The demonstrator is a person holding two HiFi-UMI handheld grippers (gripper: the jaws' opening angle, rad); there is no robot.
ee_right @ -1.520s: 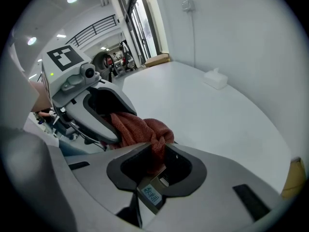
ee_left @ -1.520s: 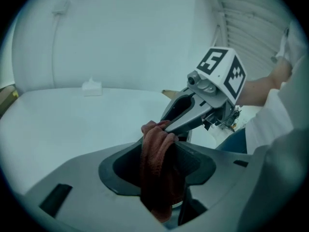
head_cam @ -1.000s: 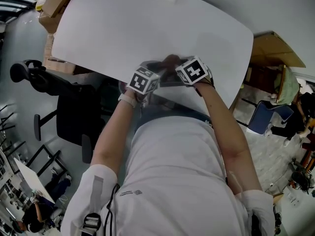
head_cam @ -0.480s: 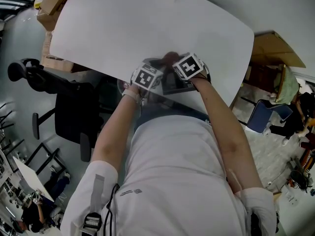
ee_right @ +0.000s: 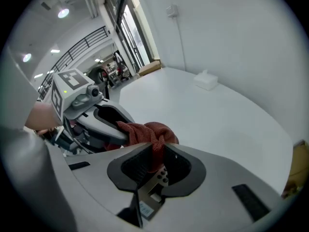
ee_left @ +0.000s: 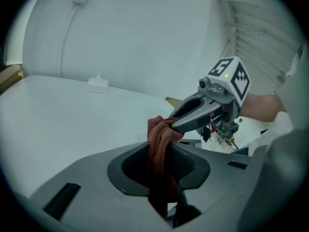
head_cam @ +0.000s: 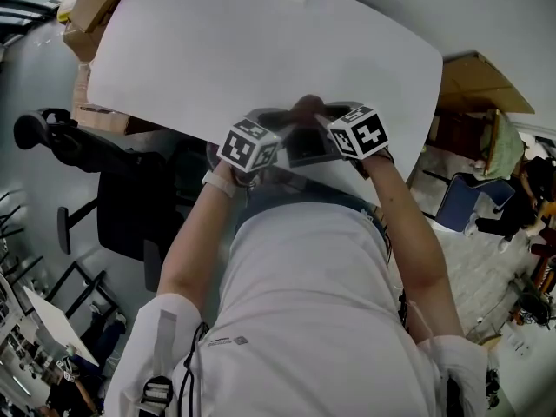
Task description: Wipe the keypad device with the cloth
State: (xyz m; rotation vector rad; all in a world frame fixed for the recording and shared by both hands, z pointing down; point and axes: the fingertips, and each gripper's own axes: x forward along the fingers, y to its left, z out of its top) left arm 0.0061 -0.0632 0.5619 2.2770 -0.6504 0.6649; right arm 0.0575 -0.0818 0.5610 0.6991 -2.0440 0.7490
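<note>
- Left tongs (ee_left: 161,148): just been closing, now pinched on red cloth (ee_left: 158,178) at the tips.
- Rest of cloth hanging down through the gap between the two halves of left tongs.
- Right tongs (ee_right: 157,148): closed on top end of keypad device (ee_right: 157,178), with the same cloth bunched at that spot and sitting in the tip gap too.
- Keypad device lifted off the table, hanging at a slant below right tongs.
- Small round buttons facing the camera in the right gripper view, white label at lower end.
- Thin dark edge beside the hanging cloth in the left gripper view; too little showing to name.
- Tips of both tongs meeting at the cloth, coming in from opposite sides; touching each other or just apart, can't tell.
- Head view: both tongs close together above near edge of white table (head_cam: 261,50), cloth a reddish lump between the tips.
- Black-and-white marker cubes facing up, one on each of the tongs.
- Both tongs held out in front of a person in white shirt (head_cam: 304,302), arms bent.
- Small white box (ee_left: 98,85) at far side of table by the wall, well apart from the tongs.
- White cable (ee_left: 72,28) running down the wall behind that box.
- Black office chair (head_cam: 130,207) at person's left, beside the table.
- Cardboard boxes (head_cam: 95,7) past the table's far-left corner.
</note>
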